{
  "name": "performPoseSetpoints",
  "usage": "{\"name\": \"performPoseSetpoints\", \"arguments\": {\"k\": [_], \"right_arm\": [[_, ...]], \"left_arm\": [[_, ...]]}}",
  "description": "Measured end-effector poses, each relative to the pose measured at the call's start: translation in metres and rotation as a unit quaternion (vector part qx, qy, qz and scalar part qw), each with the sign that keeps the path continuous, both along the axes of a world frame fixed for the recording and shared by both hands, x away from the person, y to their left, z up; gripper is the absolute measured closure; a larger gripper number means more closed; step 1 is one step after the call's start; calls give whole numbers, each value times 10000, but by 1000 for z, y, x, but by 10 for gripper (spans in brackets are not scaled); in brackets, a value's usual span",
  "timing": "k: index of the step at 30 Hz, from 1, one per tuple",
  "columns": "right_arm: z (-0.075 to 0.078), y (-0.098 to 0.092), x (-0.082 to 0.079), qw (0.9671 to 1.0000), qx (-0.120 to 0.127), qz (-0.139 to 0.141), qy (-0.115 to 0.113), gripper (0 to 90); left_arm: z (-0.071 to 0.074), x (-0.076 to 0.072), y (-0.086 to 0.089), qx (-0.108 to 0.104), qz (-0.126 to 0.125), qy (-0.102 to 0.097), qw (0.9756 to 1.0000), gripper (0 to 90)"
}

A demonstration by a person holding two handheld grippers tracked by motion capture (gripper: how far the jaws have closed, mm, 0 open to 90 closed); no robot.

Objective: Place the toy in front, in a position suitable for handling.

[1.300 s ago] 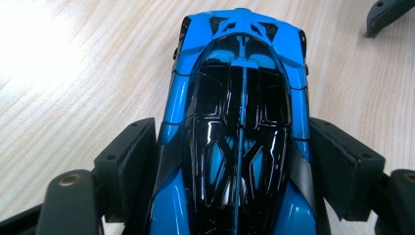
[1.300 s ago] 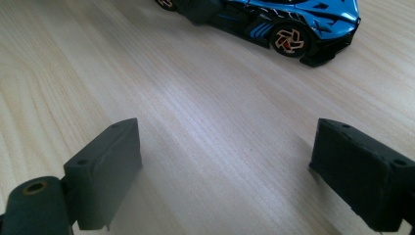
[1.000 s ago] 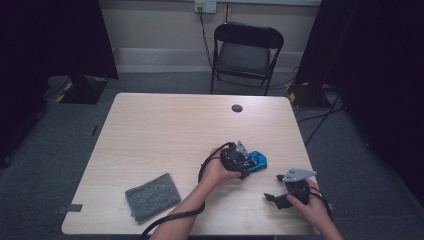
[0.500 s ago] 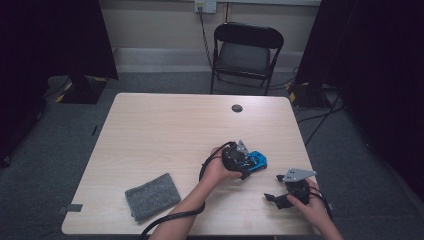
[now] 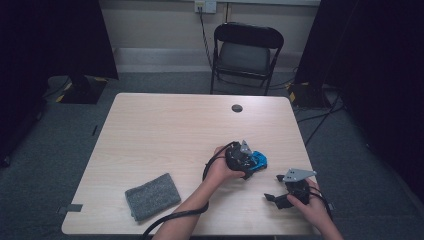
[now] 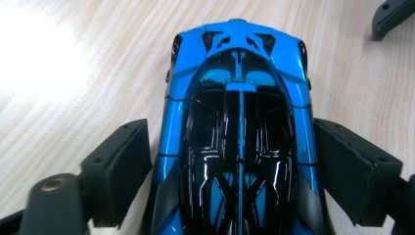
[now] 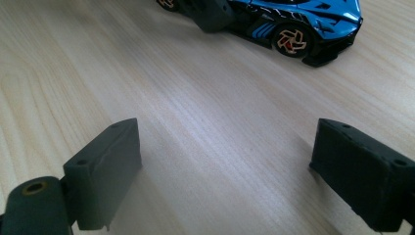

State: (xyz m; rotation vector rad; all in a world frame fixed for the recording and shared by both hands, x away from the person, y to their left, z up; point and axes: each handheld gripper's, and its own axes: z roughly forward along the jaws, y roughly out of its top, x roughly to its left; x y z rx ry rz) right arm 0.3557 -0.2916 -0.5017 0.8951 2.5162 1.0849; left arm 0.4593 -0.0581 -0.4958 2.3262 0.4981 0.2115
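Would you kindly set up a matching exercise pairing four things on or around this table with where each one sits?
Things:
1. blue toy car
2. grey cloth
3. folding chair
4. right gripper

Places:
A. near the table's front left corner
B. on the floor beyond the table's far edge
C. between the left gripper's open jaws
D. near the table's front right edge, jaws open on nothing

Pairs: 1-C, 2-A, 3-B, 4-D

Toy car [image 6: 240, 142]: glossy blue and black plastic, reflections seen on roof. Table [image 5: 165, 130]: pale wood-grain, smooth, matt sheen. Folded cloth [image 5: 152, 196]: grey, coarse-knit. Left gripper [image 6: 235, 171] pads [image 6: 117, 166]: matt black plastic.
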Motion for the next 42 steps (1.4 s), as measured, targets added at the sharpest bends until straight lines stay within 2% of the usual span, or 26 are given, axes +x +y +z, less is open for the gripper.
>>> {"name": "performPoseSetpoints", "arguments": {"k": [4, 5, 7, 11, 12, 13, 16, 17, 19, 21, 25, 27, 36, 41, 42], "right_arm": [[0, 0, 0, 10000, 1, -5, -4, 101], [0, 0, 0, 10000, 1, -5, -6, 101], [0, 0, 0, 10000, 1, -6, -4, 101], [0, 0, 0, 10000, 0, 0, 1, 101], [0, 0, 0, 10000, 2, -3, -5, 101], [0, 0, 0, 10000, -3, 1, -1, 101], [0, 0, 0, 10000, -4, 14, -2, 101], [0, 0, 0, 10000, -5, 14, -3, 101], [0, 0, 0, 10000, -3, 13, -3, 101], [0, 0, 0, 10000, -2, 13, -3, 101], [0, 0, 0, 10000, -2, 13, -1, 101], [0, 0, 0, 10000, -4, 11, -3, 101], [0, 0, 0, 10000, -1, 11, 2, 101], [0, 0, 0, 10000, -1, 14, -3, 101], [0, 0, 0, 10000, -1, 14, -2, 101]], "left_arm": [[0, 1, 2, -114, 5, 85, 9999, 223], [0, 0, 2, -176, -82, 97, 9998, 256], [1, 0, 3, -194, -12, 175, 9997, 260], [2, -1, 4, -172, 48, 232, 9996, 262], [3, -2, 3, -99, 81, 251, 9996, 262], [4, -4, 2, -71, 72, 148, 9998, 262], [5, -5, 3, -139, 123, 200, 9996, 263], [7, -4, 5, -104, 58, 189, 9998, 264], [10, -4, 7, -227, 91, 185, 9995, 275], [13, -4, 8, -42, 70, 75, 9999, 276], [14, -4, 11, -5, 107, 68, 9999, 276], [15, -4, 13, -104, 128, 16, 9999, 276], [27, 0, 21, -241, 225, -12, 9995, 276], [35, 5, 34, -308, 323, -96, 9990, 276], [37, 7, 41, -315, 394, -111, 9987, 276]]}}
